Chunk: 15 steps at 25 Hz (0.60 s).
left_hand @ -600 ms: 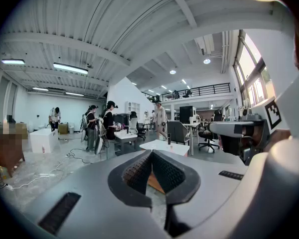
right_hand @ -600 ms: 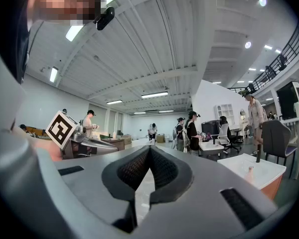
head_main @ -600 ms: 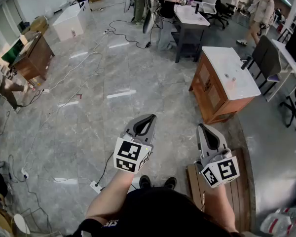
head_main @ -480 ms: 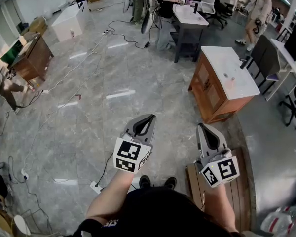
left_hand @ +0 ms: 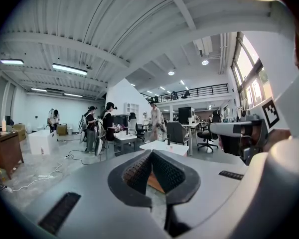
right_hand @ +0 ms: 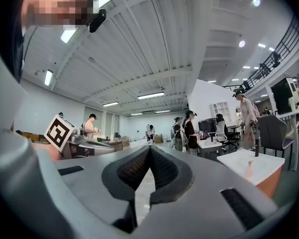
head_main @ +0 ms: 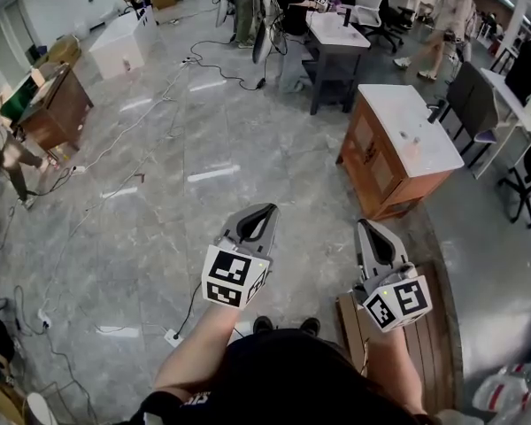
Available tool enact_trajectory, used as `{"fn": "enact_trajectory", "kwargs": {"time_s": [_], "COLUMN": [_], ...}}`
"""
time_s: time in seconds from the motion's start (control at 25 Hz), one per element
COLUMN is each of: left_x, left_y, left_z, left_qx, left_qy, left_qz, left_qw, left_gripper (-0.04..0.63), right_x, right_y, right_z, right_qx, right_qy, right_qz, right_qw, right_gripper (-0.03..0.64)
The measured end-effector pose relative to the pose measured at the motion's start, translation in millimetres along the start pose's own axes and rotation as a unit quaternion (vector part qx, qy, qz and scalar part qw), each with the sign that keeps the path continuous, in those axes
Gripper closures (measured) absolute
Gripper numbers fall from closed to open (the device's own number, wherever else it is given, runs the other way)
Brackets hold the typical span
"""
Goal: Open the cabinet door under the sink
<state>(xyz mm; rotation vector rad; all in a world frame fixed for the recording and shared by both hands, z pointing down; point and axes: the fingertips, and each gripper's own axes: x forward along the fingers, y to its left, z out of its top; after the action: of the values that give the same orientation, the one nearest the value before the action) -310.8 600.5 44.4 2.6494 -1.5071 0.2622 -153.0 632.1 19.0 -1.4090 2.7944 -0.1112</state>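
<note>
Left gripper (head_main: 264,212): jaws pressed together, nothing between, held over open floor (head_main: 159,220). Right gripper (head_main: 365,228): likewise closed, empty. Sink cabinet (head_main: 398,149): on floor ahead, to right, well apart from both grippers' fingertips; door (head_main: 370,159) looks shut. Step judged: approach, reach not yet begun. Next: step closer, part jaws, catch door edge; handle too small to tell.
</note>
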Motion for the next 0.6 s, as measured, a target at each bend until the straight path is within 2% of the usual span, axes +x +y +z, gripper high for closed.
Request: {"fn": "enact_trajectory", "kwargs": {"time_s": [0.36,0.6], "left_x": [-12.9,19.4], "left_y": [26.4,34.4], "left_z": [-14.2,-24.3], "left_qx": [-0.002,-0.004], "left_qy": [0.0,0.011], "left_qz": [-0.004,-0.019], "left_qw": [1.0,0.9997], "left_gripper": [0.575,0.575], "right_x": [18.3,46.4], "right_y": [30.7,14.7], "right_z": [-16.8,-30.3], "right_qx": [-0.001,0.005], "right_qy": [0.013,0.027], "right_qz": [-0.003,0.001], "right_qw": [1.0,1.0], "right_gripper": [0.603,0.603]}}
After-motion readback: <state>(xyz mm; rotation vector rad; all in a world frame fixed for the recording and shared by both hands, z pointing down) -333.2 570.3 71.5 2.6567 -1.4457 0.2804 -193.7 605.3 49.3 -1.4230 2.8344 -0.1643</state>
